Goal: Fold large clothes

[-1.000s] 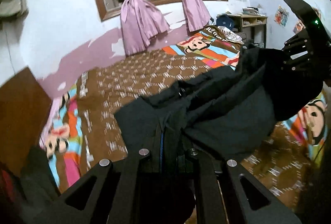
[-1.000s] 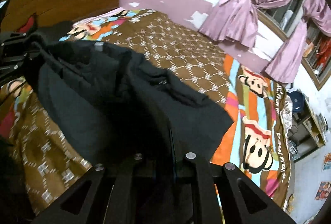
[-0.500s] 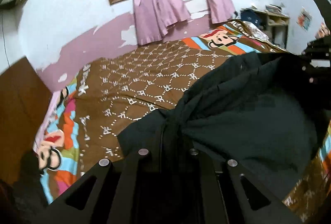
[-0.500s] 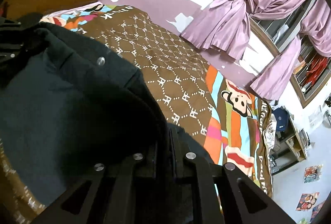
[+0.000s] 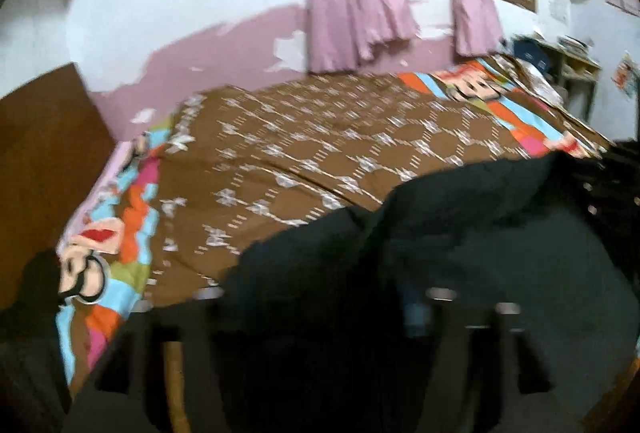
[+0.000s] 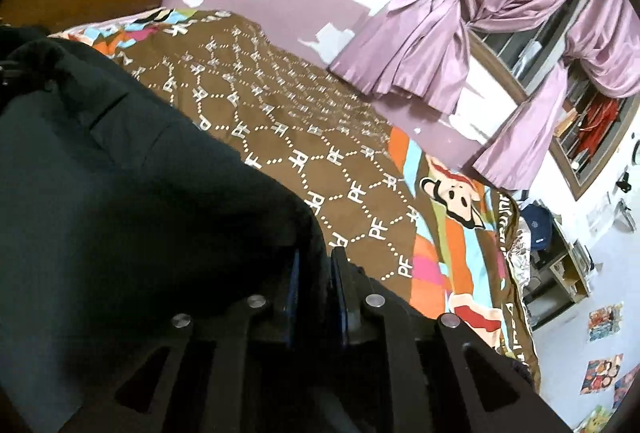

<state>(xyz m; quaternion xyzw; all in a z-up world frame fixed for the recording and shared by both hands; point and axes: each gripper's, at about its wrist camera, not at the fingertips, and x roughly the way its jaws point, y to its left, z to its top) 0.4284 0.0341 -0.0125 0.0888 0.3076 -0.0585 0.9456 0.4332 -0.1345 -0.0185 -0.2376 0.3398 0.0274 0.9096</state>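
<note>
Here: dark garment (image 6: 120, 193) rumpled on bed; left tongs (image 5: 320, 297) just spreading, cloth between; right tongs (image 6: 314, 273) pinching hem.

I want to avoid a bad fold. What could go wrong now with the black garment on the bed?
1. The left gripper has just been opening, so its corner of the black garment may drop unevenly and wrinkle.
2. The right gripper is shut on the cloth; pulling away now could drag the fold across the bedspread.
3. The left view is blurred, so alignment is uncertain.
</note>
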